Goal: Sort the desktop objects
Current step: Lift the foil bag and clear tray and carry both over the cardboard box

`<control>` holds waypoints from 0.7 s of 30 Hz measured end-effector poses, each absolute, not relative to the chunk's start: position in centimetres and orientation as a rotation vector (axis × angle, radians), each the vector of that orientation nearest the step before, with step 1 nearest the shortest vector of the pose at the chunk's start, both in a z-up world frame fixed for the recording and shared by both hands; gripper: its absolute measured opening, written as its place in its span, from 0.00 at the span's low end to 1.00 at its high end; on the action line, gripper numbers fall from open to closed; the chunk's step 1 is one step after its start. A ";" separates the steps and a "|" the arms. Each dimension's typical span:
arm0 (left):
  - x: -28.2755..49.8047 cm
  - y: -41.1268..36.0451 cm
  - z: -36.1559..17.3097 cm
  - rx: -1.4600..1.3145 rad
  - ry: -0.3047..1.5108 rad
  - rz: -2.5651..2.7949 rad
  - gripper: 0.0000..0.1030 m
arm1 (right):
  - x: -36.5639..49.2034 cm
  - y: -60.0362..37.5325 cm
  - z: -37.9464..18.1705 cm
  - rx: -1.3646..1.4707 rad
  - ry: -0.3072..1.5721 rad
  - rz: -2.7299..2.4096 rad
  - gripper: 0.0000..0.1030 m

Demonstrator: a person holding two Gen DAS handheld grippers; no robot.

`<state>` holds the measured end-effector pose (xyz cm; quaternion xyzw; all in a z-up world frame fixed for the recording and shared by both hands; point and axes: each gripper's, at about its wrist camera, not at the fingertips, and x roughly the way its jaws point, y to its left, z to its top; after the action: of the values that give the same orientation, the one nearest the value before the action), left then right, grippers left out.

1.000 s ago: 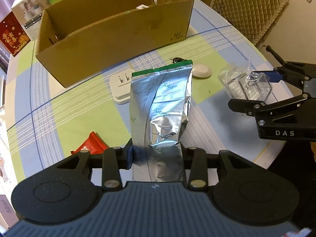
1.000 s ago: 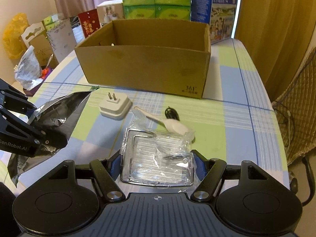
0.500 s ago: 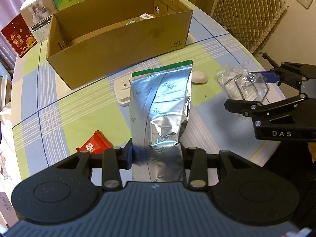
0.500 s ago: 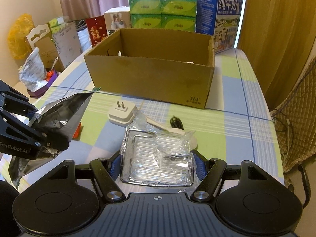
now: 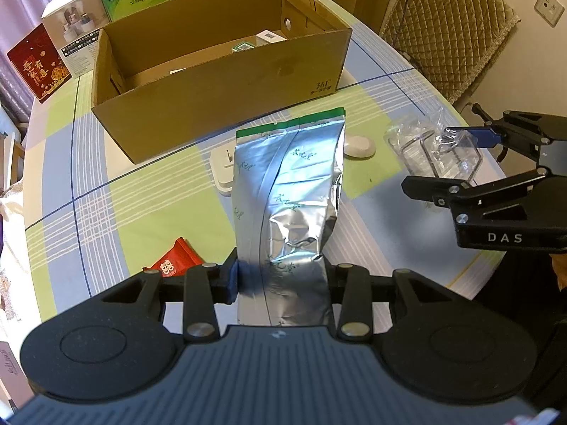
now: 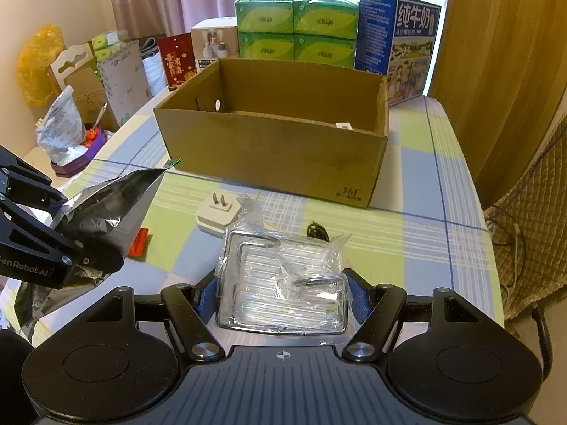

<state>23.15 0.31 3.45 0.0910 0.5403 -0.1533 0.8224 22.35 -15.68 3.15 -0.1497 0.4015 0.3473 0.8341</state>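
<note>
Left hand-held gripper [image 5: 281,279] clamped on 1 foil pouch [image 5: 290,191], frame centre. Right hand-held gripper [image 6: 281,295] clamped on 1 clear pack [image 6: 281,283]. 1 box [image 6: 276,148] beyond; plug [image 6: 218,212], red packet [image 5: 173,260] on tabletop [image 5: 149,194].

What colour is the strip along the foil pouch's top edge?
Green, on the silver foil pouch held by the left gripper; clearest in the left wrist view.

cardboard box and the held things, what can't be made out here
- Cardboard box contents: right wrist view, near wall hides all but one white corner.
- Silver foil pouch lower end: left wrist view, behind the left gripper.
- Clear plastic packet contents: glare, wrinkles.
</note>
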 end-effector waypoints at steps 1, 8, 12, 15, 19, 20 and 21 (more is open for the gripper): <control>23.2 0.3 3.5 0.194 1.149 -0.325 0.33 | 22.3 -15.7 3.1 -0.317 0.851 0.736 0.66; 23.9 0.5 3.8 0.192 1.150 -0.322 0.33 | 22.9 -15.6 3.3 -0.315 0.848 0.732 0.66; 24.8 0.9 4.3 0.193 1.148 -0.319 0.33 | 23.8 -15.1 3.9 -0.322 0.845 0.737 0.66; 25.9 1.4 4.9 0.192 1.143 -0.310 0.33 | 24.9 -14.6 4.5 -0.325 0.836 0.741 0.66; 27.9 2.0 6.0 0.192 1.132 -0.300 0.33 | 26.7 -13.7 5.5 -0.326 0.826 0.749 0.66; 28.4 2.2 6.3 0.191 1.129 -0.298 0.33 | 27.2 -13.4 5.9 -0.326 0.824 0.752 0.66; 29.1 2.4 6.7 0.189 1.126 -0.296 0.33 | 27.7 -13.2 6.1 -0.325 0.821 0.755 0.66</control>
<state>29.06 2.38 6.65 0.0891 0.5308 -0.1394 0.8312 27.65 -13.15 6.14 -0.1534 0.3879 0.3567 0.8359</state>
